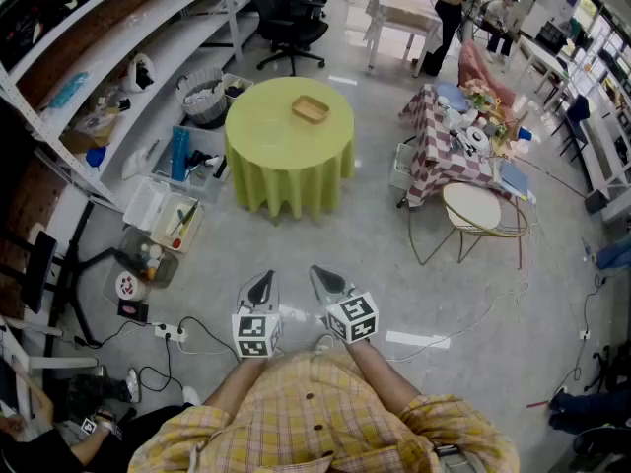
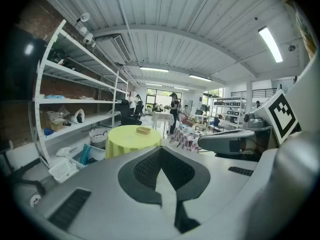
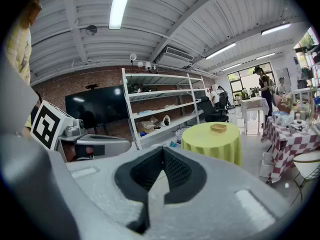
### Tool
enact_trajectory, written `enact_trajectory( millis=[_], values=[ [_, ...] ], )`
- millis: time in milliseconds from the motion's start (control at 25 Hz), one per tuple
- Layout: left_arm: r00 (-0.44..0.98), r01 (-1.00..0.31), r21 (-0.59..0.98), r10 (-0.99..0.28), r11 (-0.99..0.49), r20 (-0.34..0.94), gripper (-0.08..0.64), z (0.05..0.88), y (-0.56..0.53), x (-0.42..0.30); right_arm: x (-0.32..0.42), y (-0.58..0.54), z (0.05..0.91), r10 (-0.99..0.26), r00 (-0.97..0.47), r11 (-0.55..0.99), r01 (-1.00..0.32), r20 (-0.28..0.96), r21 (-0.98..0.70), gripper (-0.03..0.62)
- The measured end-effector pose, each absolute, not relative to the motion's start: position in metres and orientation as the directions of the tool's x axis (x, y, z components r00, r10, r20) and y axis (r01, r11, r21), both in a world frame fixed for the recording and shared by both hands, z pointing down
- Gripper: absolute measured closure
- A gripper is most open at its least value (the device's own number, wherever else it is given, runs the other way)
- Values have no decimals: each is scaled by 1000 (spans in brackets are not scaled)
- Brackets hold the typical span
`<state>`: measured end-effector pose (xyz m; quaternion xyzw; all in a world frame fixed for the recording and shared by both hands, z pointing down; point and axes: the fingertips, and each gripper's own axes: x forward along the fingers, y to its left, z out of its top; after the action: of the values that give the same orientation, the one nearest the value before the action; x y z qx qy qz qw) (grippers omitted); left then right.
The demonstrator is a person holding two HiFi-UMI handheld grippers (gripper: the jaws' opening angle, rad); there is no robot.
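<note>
Notably | head view alone: power strip [image 1: 168, 331] | left hand-held gripper [image 1: 262, 280] closed

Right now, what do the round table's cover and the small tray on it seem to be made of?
Table cover: soft matte yellow-green cloth; it hangs in folds. Tray: tan, dull, perhaps wood or wicker; too small to tell.

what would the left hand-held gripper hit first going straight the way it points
Likely the yellow table: it stands just beyond the shut left hand-held gripper, nothing showing between. Depth is unclear, so it might pass the table's right edge.
</note>
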<state>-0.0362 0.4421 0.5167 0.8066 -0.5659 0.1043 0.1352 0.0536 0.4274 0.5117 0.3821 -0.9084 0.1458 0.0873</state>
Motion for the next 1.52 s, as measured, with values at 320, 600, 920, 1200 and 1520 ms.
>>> enact_trajectory(
  millis=[320,600,920,1200,1520],
  values=[
    [339,-940,99,-877,-326,340,563,520,443,-30,60,425,511,-671,-690,665,-722,271,-191,595],
    [326,-945,96,-884,-312,336,563,520,443,-24,62,428,513,-640,-715,686,-696,282,-209,595],
    [313,-949,81,-885,-304,344,563,522,443,-7,77,427,519,-613,-734,696,-676,292,-241,595],
    [277,-960,69,-891,-270,360,563,529,446,10,102,426,517,-613,-741,704,-670,274,-237,595],
    [263,-964,65,-896,-257,358,563,531,452,21,112,426,520,-607,-749,708,-661,265,-249,595]
  ],
)
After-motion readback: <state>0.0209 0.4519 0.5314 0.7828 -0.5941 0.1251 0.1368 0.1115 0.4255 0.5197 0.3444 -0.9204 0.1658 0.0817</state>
